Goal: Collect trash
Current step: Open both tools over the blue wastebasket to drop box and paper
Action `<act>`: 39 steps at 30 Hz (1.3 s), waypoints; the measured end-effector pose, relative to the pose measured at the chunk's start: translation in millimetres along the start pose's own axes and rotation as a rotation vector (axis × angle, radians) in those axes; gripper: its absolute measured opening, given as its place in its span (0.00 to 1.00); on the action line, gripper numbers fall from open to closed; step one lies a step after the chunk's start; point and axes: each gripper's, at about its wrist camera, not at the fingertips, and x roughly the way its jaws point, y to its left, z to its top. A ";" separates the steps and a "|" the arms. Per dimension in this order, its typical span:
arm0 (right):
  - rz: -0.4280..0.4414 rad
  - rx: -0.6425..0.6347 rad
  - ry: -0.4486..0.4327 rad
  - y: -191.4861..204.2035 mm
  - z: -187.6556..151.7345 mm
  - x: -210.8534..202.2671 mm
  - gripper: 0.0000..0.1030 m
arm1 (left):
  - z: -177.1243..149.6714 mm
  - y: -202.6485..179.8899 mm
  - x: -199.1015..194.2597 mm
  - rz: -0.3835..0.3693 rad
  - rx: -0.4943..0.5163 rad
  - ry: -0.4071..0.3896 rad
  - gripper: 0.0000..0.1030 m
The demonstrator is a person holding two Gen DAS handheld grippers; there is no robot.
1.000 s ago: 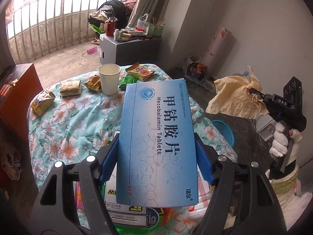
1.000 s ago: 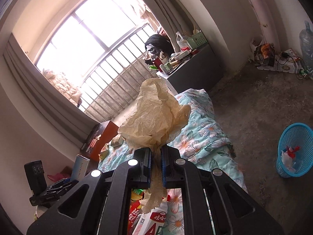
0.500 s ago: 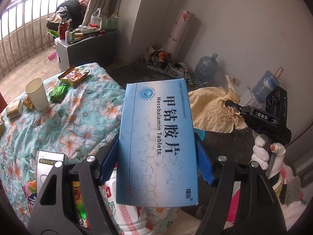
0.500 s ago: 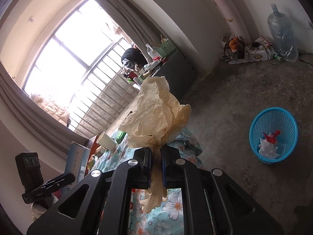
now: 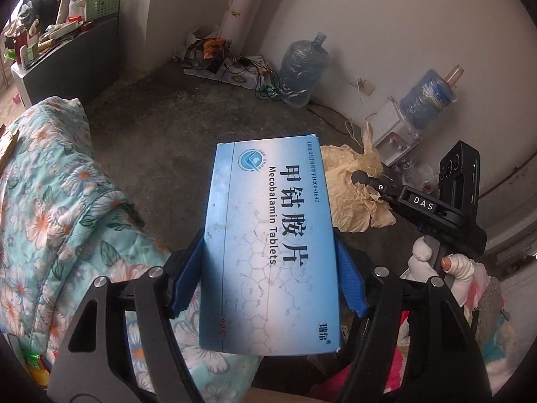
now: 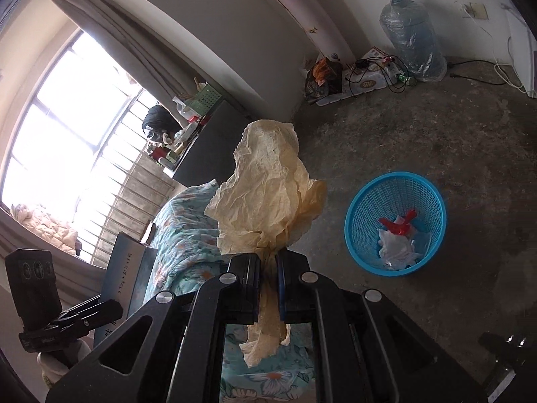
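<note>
My left gripper (image 5: 268, 252) is shut on a blue medicine box (image 5: 268, 245) marked Mecobalamin Tablets, its blue pads pressing both long sides. The box stands upright in front of the camera, over the edge of the floral table cover (image 5: 50, 208). My right gripper (image 6: 267, 262) is shut on a crumpled yellowish paper (image 6: 268, 194) that rises above its jaws and hangs below them. The same paper (image 5: 352, 198) and right gripper (image 5: 369, 181) show to the right in the left wrist view. A blue mesh waste basket (image 6: 396, 184) stands on the floor to the right, with plastic scraps inside.
Bare concrete floor (image 6: 453, 127) surrounds the basket. Against the far wall stand a large water bottle (image 6: 409, 37), a tangle of cables on a box (image 6: 365, 77) and a rolled poster (image 6: 302, 10). A grey cabinet (image 5: 67, 60) with clutter stands by the window.
Both grippers have swung right and downward, away from the table top toward the floor. The basket has come closer and lower in the right wrist view. Both grips are unchanged.
</note>
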 end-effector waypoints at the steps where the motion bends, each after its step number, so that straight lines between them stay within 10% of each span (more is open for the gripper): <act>1: -0.017 0.013 0.007 -10.3 3.4 6.2 0.08 | 5.2 -2.5 16.8 -0.006 0.004 0.024 0.65; 12: -0.212 0.159 0.122 -111.9 30.2 100.9 0.08 | 51.8 -14.7 193.8 0.012 0.041 0.219 0.65; 23: -0.248 0.335 0.197 -189.3 47.6 192.8 0.11 | 93.6 2.1 302.6 0.009 -0.088 0.194 0.75; 26: -0.223 0.396 0.232 -207.9 45.7 222.5 0.16 | 98.0 8.9 304.5 0.029 -0.103 0.155 0.76; 30: -0.265 0.408 0.282 -216.8 36.2 252.3 0.46 | 97.9 12.4 283.7 -0.002 -0.113 0.136 0.76; 39: -0.290 0.384 0.279 -220.4 19.4 236.7 0.51 | 90.5 6.5 182.7 -0.044 -0.051 0.038 0.76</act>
